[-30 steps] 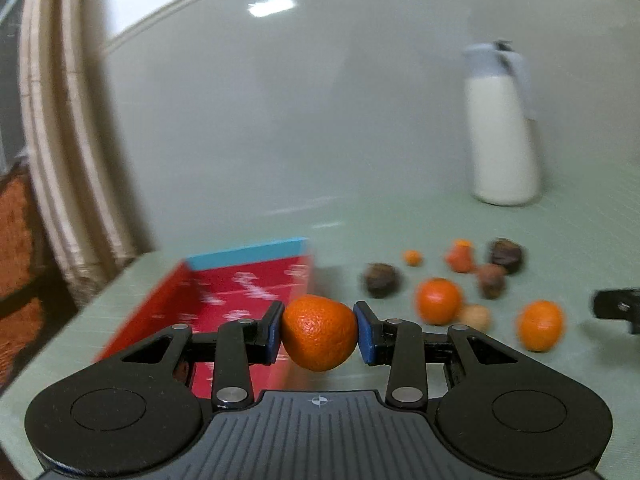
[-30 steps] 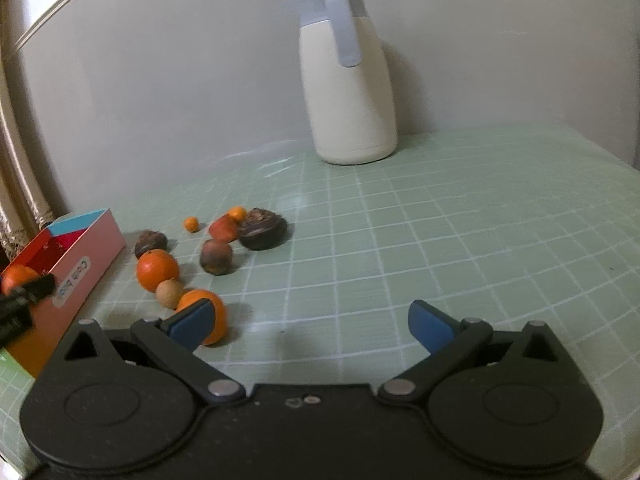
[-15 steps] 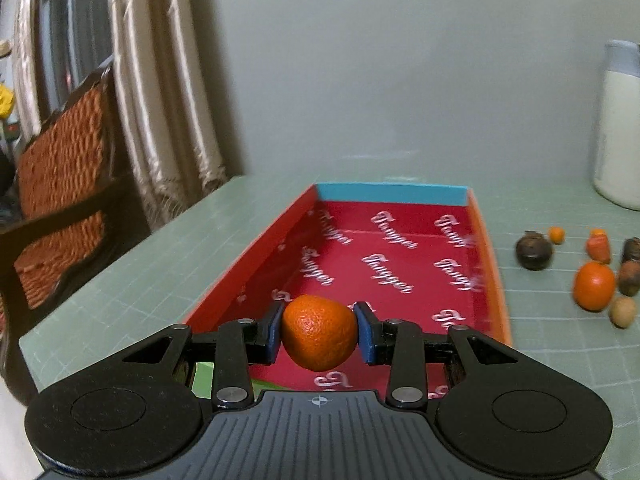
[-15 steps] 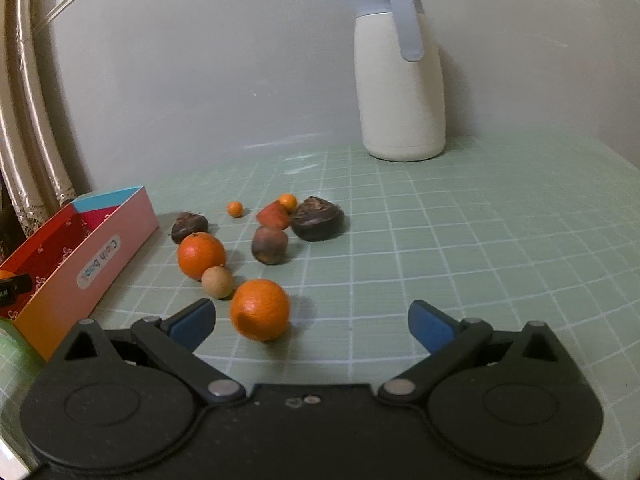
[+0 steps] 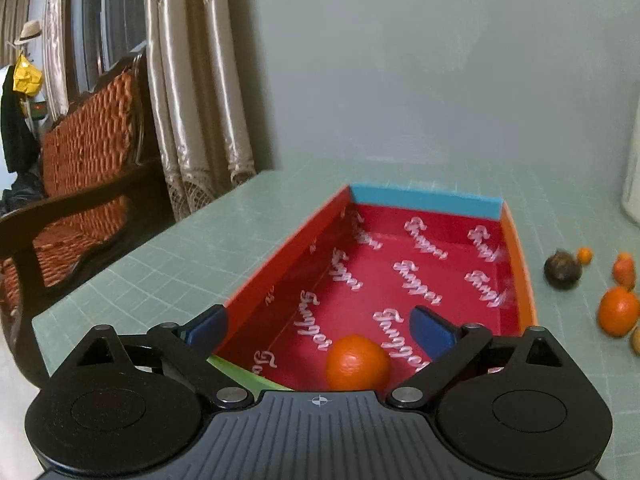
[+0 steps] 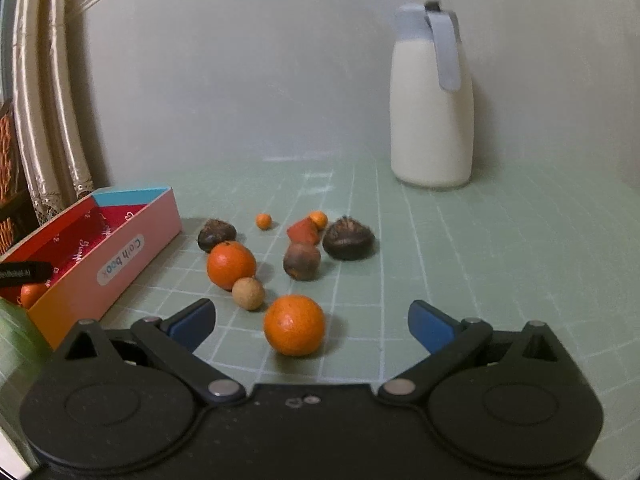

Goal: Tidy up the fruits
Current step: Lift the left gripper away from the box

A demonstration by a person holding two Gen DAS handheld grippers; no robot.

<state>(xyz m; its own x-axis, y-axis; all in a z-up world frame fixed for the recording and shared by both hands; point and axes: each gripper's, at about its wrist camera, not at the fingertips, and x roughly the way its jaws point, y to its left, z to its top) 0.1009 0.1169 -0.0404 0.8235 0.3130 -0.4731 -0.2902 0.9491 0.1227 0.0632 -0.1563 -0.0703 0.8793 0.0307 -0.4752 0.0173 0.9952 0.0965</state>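
Observation:
My left gripper is open above the near end of a red box with a blue far wall. An orange lies free on the box floor between the open fingers. My right gripper is open and empty, low over the table, with a second orange just ahead between its fingertips. Beyond it lie a third orange, a small tan ball, dark brown fruits, a red piece and tiny orange fruits. The box shows at the left of the right wrist view.
A white jug with a grey lid stands at the back of the green gridded table. A wicker chair and curtains stand beyond the table's left edge. A grey wall runs behind.
My left gripper moved over the red box, then opened and let go of the orange, which now lies in the box. My right gripper moved closer to the nearest orange.

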